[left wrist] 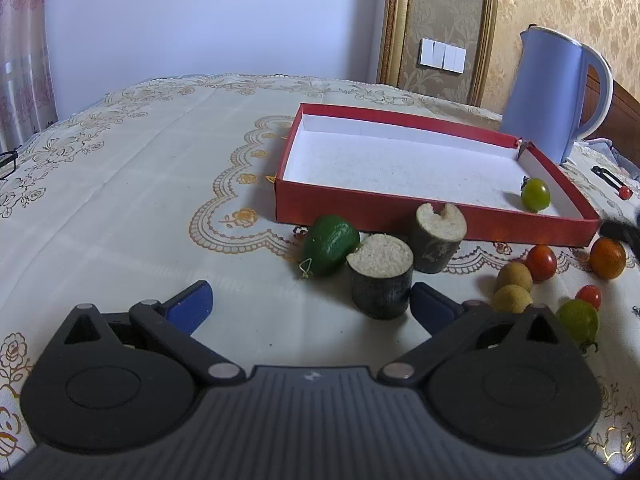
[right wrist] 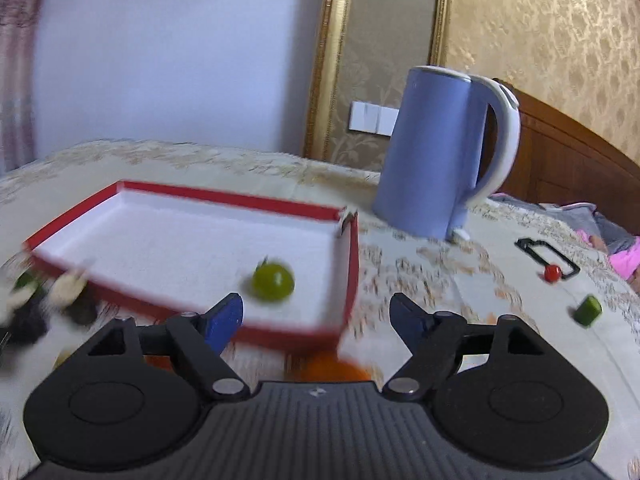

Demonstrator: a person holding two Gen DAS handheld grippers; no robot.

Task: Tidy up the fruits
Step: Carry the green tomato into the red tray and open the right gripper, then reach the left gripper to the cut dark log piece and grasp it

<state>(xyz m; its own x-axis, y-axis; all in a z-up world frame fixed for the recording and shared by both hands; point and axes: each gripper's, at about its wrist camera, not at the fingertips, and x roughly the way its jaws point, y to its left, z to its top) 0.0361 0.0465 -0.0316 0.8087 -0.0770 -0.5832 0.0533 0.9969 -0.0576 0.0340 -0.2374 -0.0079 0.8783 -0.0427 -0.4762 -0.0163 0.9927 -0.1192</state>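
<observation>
Red box (left wrist: 400, 210), white inside, holding one yellow-green tomato (left wrist: 535, 194). Cream tablecloth (left wrist: 140, 184) with gold floral lacework. Pale blue kettle (left wrist: 550, 92), white handle, at two o'clock. Dark green fruit (left wrist: 329, 243); red tomato (left wrist: 541, 263); orange tomato (left wrist: 607, 258); two tan longans (left wrist: 514, 276). Gold damask wallpaper (left wrist: 560, 4).

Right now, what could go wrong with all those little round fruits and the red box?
The green tomato in the red box sits alone on the smooth floor, so a bump might roll it. The loose red tomato and orange tomato on the tablecloth could roll away if nudged. The open left gripper is close to the cut sugarcane piece and might topple it. The right wrist view is blurred.
</observation>
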